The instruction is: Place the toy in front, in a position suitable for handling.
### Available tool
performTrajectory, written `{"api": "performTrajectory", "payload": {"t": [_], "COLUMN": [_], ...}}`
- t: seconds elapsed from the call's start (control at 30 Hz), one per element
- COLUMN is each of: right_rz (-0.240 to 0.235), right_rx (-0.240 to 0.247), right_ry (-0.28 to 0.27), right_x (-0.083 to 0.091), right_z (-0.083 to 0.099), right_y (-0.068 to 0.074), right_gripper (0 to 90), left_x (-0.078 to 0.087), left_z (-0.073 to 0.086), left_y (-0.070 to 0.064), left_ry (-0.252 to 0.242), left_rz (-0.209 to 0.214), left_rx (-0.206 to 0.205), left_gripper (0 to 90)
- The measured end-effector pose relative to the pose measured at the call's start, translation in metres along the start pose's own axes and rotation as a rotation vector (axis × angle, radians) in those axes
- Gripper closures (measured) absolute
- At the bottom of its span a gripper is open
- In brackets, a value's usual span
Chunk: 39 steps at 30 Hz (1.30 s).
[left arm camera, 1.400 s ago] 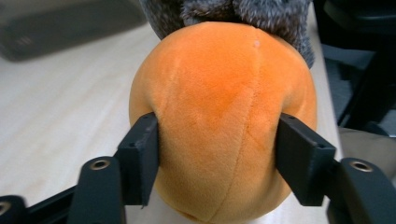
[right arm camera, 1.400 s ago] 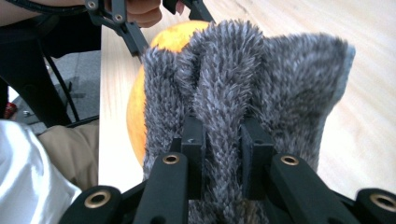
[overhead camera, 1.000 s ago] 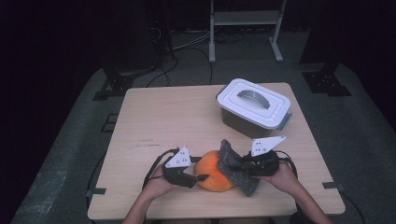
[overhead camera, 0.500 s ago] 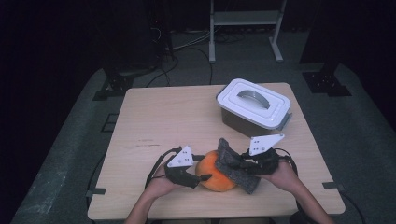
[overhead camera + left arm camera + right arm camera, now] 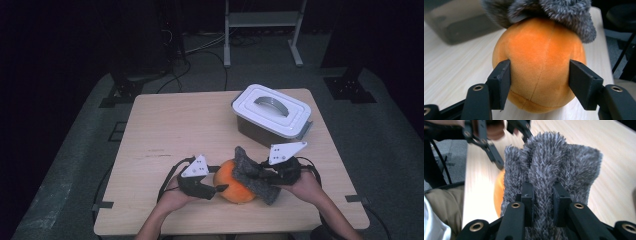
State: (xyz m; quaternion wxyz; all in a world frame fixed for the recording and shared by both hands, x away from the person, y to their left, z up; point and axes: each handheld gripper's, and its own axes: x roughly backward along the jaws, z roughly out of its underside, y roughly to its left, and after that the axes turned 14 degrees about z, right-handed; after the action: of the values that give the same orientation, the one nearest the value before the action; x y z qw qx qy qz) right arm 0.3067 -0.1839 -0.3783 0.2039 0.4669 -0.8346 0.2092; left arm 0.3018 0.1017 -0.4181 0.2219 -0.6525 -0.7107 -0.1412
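An orange plush ball (image 5: 231,186) rests near the table's front edge. My left gripper (image 5: 220,189) comes at it from the left. In the left gripper view its jaws press the two sides of the ball (image 5: 539,62), so it is shut on it. A grey fuzzy cloth (image 5: 252,175) is draped over the ball's top and right side. My right gripper (image 5: 261,175) is shut on a fold of that cloth (image 5: 551,162); the fold sits pinched between its fingertips (image 5: 527,192). An orange edge of the ball (image 5: 498,192) shows under the cloth.
A box with a white lid and grey handle (image 5: 272,114) stands at the back right of the wooden table (image 5: 175,130). The left and middle of the tabletop are bare wood. Cables and a metal stand (image 5: 260,30) lie on the floor beyond.
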Motion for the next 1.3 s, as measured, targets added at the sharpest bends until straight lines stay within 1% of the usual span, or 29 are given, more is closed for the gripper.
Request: {"api": "performTrajectory", "payload": {"t": [0.07, 0.1, 0.2, 0.3, 0.33, 0.37, 0.4, 0.43, 0.47, 0.5, 0.53, 0.57, 0.6, 0.63, 0.67, 0.7, 0.73, 0.83, 0.87, 0.93, 0.97, 1.0, 1.03, 1.07, 1.1, 1.17, 1.2, 1.23, 1.3], "right_rz": [-0.003, -0.007, -0.001, 0.001, 0.001, 0.002, 0.002, -0.001, -0.002, -0.001, -0.001, 0.002, 0.007, 0.007, 0.012, 0.012, 0.011, 0.004, 0.004, -0.003, -0.005, -0.005, 0.004, 0.004, 0.02, 0.025, 0.026, 0.017, 0.013], "right_rx": [0.034, 0.052, 0.085, 0.069, 0.069, 0.045, 0.045, 0.027, 0.023, 0.016, 0.016, 0.018, 0.03, 0.03, 0.051, 0.051, 0.067, 0.099, 0.108, 0.096, 0.081, 0.081, 0.061, 0.061, 0.037, 0.027, 0.003, -0.029, -0.035], "right_ry": [-0.013, -0.013, 0.006, 0.012, 0.012, 0.012, 0.012, 0.006, 0.003, 0.003, 0.003, 0.004, 0.014, 0.014, 0.017, 0.017, 0.0, -0.002, 0.002, 0.008, 0.006, 0.006, 0.012, 0.012, 0.024, 0.029, 0.036, 0.039, 0.033], "right_x": [-0.001, -0.003, -0.007, -0.007, -0.007, -0.006, -0.006, -0.006, -0.005, -0.004, -0.004, -0.004, -0.002, -0.002, 0.001, 0.001, 0.003, 0.0, -0.002, -0.003, -0.003, -0.003, -0.001, -0.001, 0.001, 0.002, 0.002, 0.002, 0.001], "right_z": [-0.011, -0.017, -0.021, -0.015, -0.015, -0.008, -0.008, -0.003, -0.002, 0.0, 0.0, 0.0, -0.002, -0.002, -0.007, -0.007, -0.014, -0.023, -0.024, -0.022, -0.019, -0.019, -0.013, -0.013, -0.005, -0.002, 0.004, 0.011, 0.013], "right_y": [0.004, 0.007, 0.009, 0.005, 0.005, 0.003, 0.003, 0.002, 0.002, 0.001, 0.001, 0.001, 0.0, 0.0, 0.002, 0.002, 0.005, 0.01, 0.011, 0.009, 0.007, 0.007, 0.002, 0.002, -0.005, -0.007, -0.01, -0.012, -0.012], "right_gripper": [74.3, 74.3, 74.3, 74.3, 74.3, 74.4, 74.4, 74.5, 74.5, 74.5, 74.5, 74.5, 74.6, 74.6, 74.6, 74.6, 74.6, 74.6, 74.6, 74.6, 74.6, 74.6, 74.6, 74.6, 74.6, 74.6, 74.6, 74.6, 74.6], "left_x": [-0.004, -0.004, -0.004, -0.004, -0.004, -0.004, -0.005, -0.007, -0.007, -0.011, -0.011, -0.012, -0.012, -0.013, -0.013, -0.013, -0.014, -0.016, -0.016, -0.015, -0.014, -0.014, -0.012, -0.012, -0.01, -0.01, -0.009, -0.007, -0.007], "left_z": [-0.01, -0.011, -0.011, -0.007, -0.007, -0.006, -0.006, -0.008, -0.008, -0.009, -0.009, -0.009, -0.011, -0.012, -0.015, -0.015, -0.018, -0.02, -0.019, -0.016, -0.015, -0.015, -0.012, -0.012, -0.008, -0.006, -0.005, -0.005, -0.005], "left_y": [-0.004, -0.004, -0.003, -0.002, -0.002, -0.002, -0.001, 0.0, 0.0, 0.001, 0.001, 0.0, -0.001, -0.002, -0.004, -0.004, -0.006, -0.008, -0.007, -0.005, -0.005, -0.005, -0.004, -0.004, -0.003, -0.002, -0.002, -0.001, 0.0], "left_ry": [-0.004, 0.003, 0.013, 0.0, 0.0, -0.018, -0.035, -0.046, -0.046, -0.03, -0.03, -0.025, -0.021, -0.016, -0.011, -0.011, -0.021, -0.008, 0.008, 0.003, 0.006, 0.006, 0.008, 0.008, 0.012, 0.009, 0.013, 0.007, 0.006], "left_rz": [0.002, 0.002, -0.001, 0.004, 0.004, 0.009, 0.014, 0.018, 0.018, 0.015, 0.015, 0.011, 0.011, 0.012, 0.011, 0.011, 0.023, 0.023, 0.018, 0.019, 0.02, 0.02, 0.016, 0.016, 0.016, 0.016, 0.018, 0.024, 0.028], "left_rx": [-0.025, -0.028, -0.029, -0.019, -0.019, -0.015, -0.002, 0.028, 0.028, 0.03, 0.03, 0.019, 0.015, 0.003, -0.009, -0.009, -0.02, -0.035, -0.037, -0.02, -0.018, -0.018, -0.011, -0.011, -0.003, 0.005, 0.008, 0.018, 0.025], "left_gripper": [37.7, 37.6, 37.1, 35.5, 33.0, 29.6, 29.6, 20.4, 19.6, 20.4, 23.7, 23.7, 29.8, 29.8, 31.5, 31.6, 32.0, 32.3, 32.3, 32.4, 32.4, 32.3, 32.3, 32.3, 32.2, 32.1, 31.6, 29.6, 26.2]}}
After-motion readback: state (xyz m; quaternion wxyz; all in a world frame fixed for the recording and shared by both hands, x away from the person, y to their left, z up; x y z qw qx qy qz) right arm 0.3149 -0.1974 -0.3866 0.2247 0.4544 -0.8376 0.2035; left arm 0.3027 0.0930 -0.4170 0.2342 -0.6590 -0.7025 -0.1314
